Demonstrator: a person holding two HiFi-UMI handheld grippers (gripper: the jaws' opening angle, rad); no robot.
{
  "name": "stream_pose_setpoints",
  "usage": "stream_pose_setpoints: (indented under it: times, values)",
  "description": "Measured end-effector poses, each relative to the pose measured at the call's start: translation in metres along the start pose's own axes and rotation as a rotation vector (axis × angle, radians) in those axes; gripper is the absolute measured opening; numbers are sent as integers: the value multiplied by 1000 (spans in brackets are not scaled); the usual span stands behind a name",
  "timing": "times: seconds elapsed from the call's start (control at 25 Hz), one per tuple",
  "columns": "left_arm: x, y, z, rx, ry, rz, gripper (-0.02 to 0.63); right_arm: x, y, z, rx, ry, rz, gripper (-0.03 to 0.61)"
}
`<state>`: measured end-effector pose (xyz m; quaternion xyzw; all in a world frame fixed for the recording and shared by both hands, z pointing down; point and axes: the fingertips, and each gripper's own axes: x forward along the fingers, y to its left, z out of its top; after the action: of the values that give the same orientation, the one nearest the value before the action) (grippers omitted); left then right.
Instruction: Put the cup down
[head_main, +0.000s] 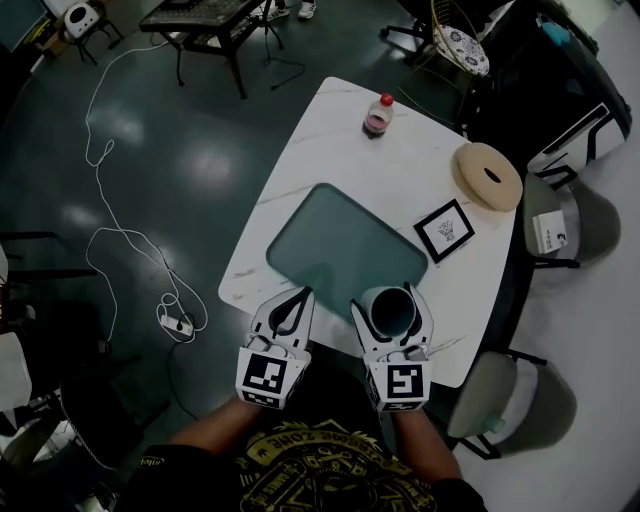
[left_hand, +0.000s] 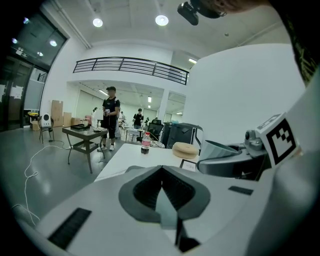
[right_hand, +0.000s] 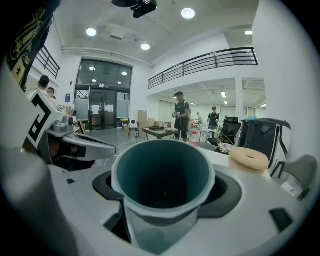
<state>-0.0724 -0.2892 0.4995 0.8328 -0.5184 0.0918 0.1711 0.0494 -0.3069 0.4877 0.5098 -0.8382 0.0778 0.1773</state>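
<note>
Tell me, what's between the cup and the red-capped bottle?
From the cup, the dark green mat comes first, then bare white table up to the bottle, as the head view shows.

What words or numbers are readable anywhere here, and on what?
"ZONE": on the shirt; the other print there is blurred.
Framed card: print too small to read.
Bottle label: too small to read.
White box: too small to read.

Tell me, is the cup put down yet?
Not yet. Grabbing is done: the right claw grips the teal plastic cup, upright, above the near edge of the white table. The left claw is shut, empty. Still left: lower the cup onto the table and open the claw.
</note>
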Motion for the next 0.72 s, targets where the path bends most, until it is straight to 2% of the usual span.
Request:
stream_pose_setpoints:
  times: [0.4,0.72]
  values:
    - [24,21,-22,-15,53,20,11,36,-2,-28,27,26,25,378]
    - [45,27,-34,-28,80,24,11,63,-3,-40,-2,52,34,379]
